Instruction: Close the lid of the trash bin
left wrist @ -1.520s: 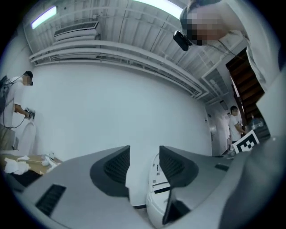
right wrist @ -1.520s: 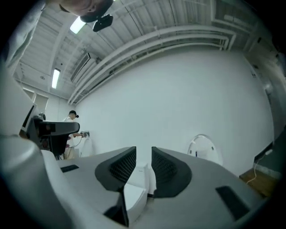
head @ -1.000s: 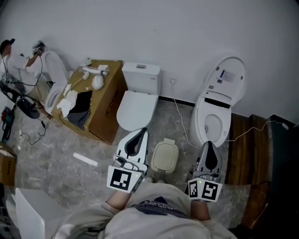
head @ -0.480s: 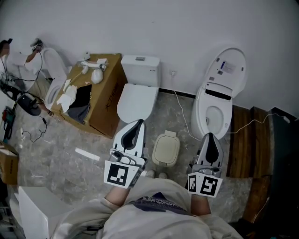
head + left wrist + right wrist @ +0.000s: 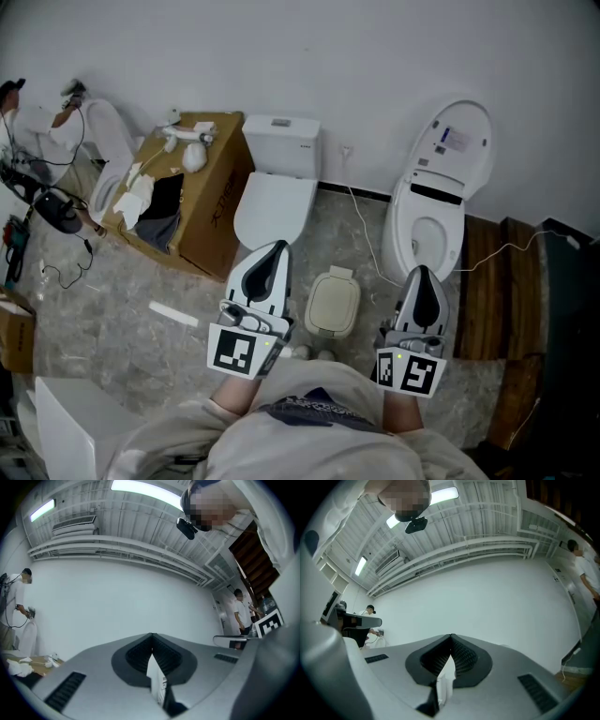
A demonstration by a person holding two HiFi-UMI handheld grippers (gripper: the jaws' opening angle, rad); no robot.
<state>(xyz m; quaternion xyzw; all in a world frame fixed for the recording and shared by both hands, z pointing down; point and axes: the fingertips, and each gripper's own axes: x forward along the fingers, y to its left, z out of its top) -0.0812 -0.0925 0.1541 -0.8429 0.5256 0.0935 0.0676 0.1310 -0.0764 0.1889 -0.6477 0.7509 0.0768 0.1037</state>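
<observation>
Left claw (image 5: pixel 151 641): shut, pads pressed together, nothing gripped; aimed a little upward at the far wall.
Right claw (image 5: pixel 451 641): likewise shut and empty, tilted slightly up toward the same wall.
Claw placement: both held close to the body and well above the floor (image 5: pixel 122 291), one to the left of the bin, the other to its right; neither touching anything.
Trash bin (image 5: pixel 338 275): small and beige, standing on the floor between the two claws in the head view, near the person and in front of the gap between two toilets.
Lid (image 5: pixel 332 309): appears to lie flat on the bin, hinge tab at the far edge; no opening visible from above.
Surroundings: white toilet (image 5: pixel 274 202) with cover down, far and left of the bin; second toilet (image 5: pixel 436 206) with cover raised, far and right; open cardboard box (image 5: pixel 202 211) farther left; thin cable (image 5: pixel 364 234) trailing over the floor just beyond the bin; wooden boards (image 5: pixel 483 281) at the right.
Step in hand: probably none active; judged finished, with the lid seemingly down and both claws clear of it.
Next move: likely only a check of the lid's seating; in case of a remaining gap, calls for lowering one shut claw onto the near part of the lid and pressing gently, clear of the cable.
</observation>
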